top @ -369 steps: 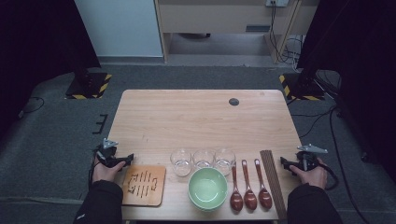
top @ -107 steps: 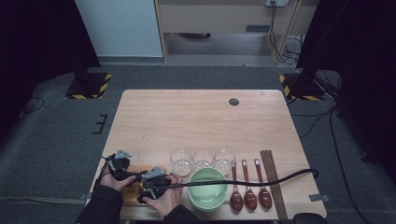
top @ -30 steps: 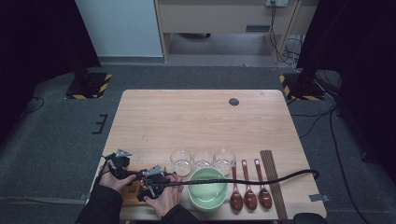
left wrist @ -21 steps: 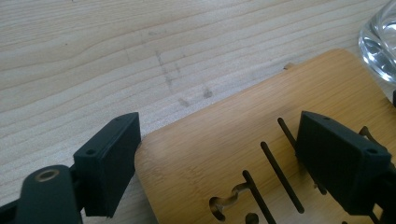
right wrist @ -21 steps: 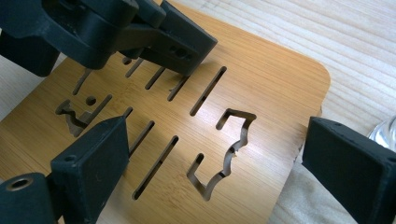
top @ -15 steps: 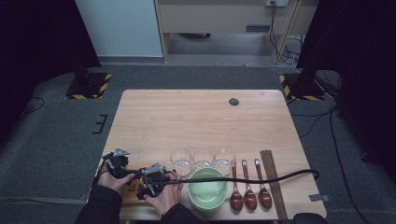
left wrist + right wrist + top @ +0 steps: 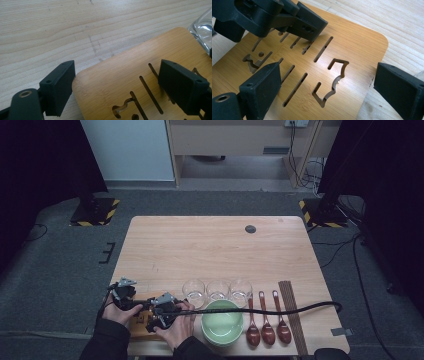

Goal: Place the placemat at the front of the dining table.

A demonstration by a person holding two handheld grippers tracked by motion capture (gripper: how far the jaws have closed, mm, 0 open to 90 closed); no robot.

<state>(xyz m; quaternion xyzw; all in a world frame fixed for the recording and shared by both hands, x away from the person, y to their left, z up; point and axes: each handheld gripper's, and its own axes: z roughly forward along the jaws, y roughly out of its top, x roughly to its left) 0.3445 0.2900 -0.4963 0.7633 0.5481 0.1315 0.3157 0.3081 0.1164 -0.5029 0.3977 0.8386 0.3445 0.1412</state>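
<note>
Two open tools, slotted bamboo board lying flat between

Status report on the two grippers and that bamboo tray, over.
Left gripper open, straddling the bamboo tray corner. Right gripper open over its slots. Tray flat on table. Glass close beside it.

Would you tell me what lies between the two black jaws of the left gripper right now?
In the left gripper view, a corner of the slotted bamboo board lies between the open jaws of the left gripper, resting on the table.
</note>
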